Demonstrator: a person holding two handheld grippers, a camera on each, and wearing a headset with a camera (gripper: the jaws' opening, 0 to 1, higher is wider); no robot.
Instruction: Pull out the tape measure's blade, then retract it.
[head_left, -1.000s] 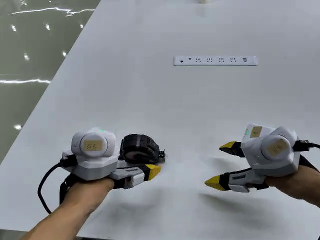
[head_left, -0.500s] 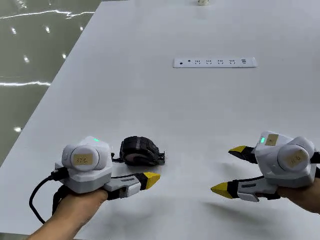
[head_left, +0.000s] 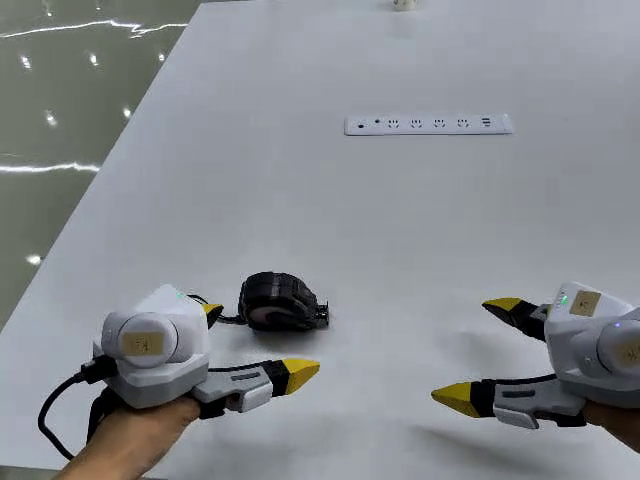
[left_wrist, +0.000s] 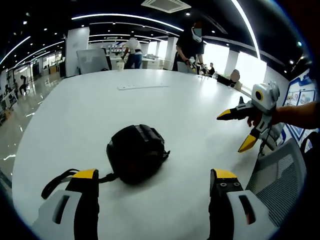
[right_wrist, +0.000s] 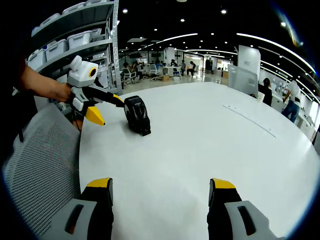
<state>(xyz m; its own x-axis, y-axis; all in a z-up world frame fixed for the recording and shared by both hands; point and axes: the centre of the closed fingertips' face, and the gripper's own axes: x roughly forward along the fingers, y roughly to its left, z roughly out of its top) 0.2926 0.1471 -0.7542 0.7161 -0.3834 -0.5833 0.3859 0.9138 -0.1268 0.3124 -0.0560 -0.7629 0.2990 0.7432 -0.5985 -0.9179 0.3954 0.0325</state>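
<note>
A black tape measure (head_left: 277, 302) lies on the white table (head_left: 300, 200) with its blade retracted and a short strap trailing to its left. My left gripper (head_left: 258, 340) is open just in front of it, a small gap short of the case. In the left gripper view the tape measure (left_wrist: 136, 152) sits between and just beyond the yellow-tipped jaws of that gripper (left_wrist: 154, 175). Far to the right, my right gripper (head_left: 470, 350) is open and holds nothing. The right gripper view shows the tape measure (right_wrist: 137, 114) at a distance, with the left gripper (right_wrist: 107, 111) beside it.
A white power strip (head_left: 428, 124) lies at mid-table, further back. The table's left edge (head_left: 90, 200) drops to a glossy floor. A mesh chair (right_wrist: 35, 150) stands at the near edge. People stand at the far end of the room (left_wrist: 192, 42).
My left gripper has drawn back toward me, away from the tape measure, which stays put on the table. My right gripper has moved to the right and nearer to me.
</note>
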